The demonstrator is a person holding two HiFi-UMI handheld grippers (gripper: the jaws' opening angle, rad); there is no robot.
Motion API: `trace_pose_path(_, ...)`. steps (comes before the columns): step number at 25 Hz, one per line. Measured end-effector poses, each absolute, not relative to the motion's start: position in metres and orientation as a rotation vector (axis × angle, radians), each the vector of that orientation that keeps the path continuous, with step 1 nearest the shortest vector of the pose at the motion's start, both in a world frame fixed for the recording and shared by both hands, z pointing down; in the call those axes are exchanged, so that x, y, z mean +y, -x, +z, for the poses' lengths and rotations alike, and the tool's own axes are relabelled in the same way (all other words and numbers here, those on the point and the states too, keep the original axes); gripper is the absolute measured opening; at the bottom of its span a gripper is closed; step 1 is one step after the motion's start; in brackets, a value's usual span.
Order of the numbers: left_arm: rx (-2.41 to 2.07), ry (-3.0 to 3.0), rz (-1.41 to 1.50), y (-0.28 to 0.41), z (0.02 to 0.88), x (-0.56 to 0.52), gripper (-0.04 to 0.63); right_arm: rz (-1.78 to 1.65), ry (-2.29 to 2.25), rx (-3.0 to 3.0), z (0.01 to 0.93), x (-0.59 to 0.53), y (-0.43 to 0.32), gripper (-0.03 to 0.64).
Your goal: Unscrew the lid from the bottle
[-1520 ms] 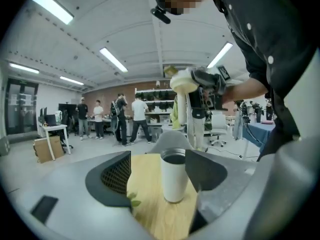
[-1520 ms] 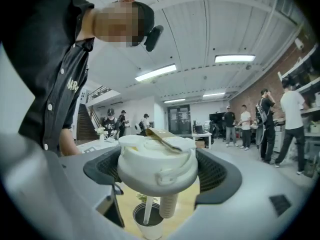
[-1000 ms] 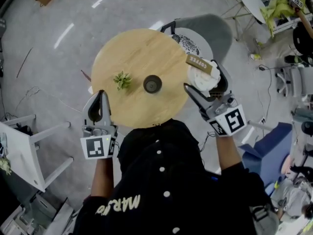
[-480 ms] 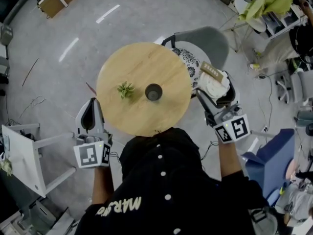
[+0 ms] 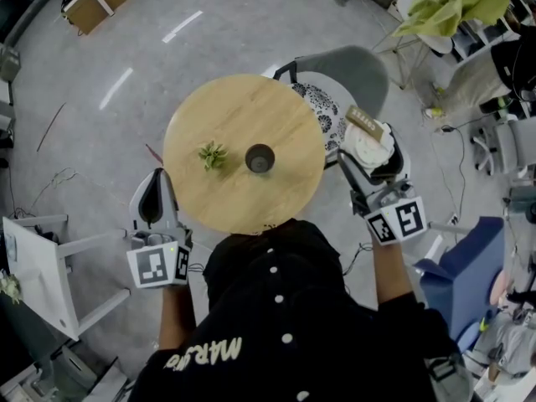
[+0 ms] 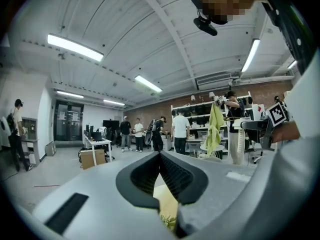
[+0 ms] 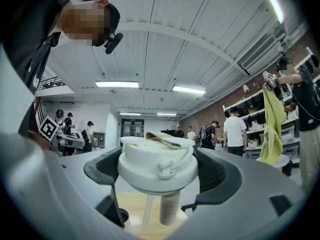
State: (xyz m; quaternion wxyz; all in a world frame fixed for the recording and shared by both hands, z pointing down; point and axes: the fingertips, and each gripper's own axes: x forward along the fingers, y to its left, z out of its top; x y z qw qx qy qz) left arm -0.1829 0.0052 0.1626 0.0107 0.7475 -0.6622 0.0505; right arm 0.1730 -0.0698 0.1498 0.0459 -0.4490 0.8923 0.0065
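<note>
White plastic lid [image 7: 157, 170], straw hanging beneath it, sits clamped in your right tongs [image 5: 365, 154], just off the round wooden counter's [image 5: 219, 111] edge. The dark open-mouthed bottle [image 5: 260, 158] stands upright mid-counter, to the left of those tongs and well apart from the lid. Your left tongs [image 6: 160, 159] are pinched together on nothing, with the bottle ahead to their right, beyond the small green plant [image 5: 211, 153].

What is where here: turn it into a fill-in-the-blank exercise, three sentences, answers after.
1. The right tool is shut on a white ____.
2. Between the left tool's closed jaws there is ____.
3. In the head view, on the round table, the small plant lies to the ____ of the dark bottle.
Answers: lid; nothing; left.
</note>
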Motion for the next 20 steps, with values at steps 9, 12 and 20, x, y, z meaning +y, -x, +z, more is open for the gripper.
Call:
trace_pose_path(9,-2.064,-2.336,0.137,0.193,0.166,-0.002,0.005,0.017,1.373,2.744,0.156,-0.080,-0.160,0.459)
trace_pose_path(12,-2.060,-2.336,0.142,0.193,0.167,-0.006,0.005,0.028,1.372,2.753,0.156,-0.084,-0.157,0.459)
trace_pose_path(20,-2.024,-2.360,0.132,0.193,0.170,-0.007,0.005,0.024,1.364,2.761,0.160,-0.084,-0.149,0.459)
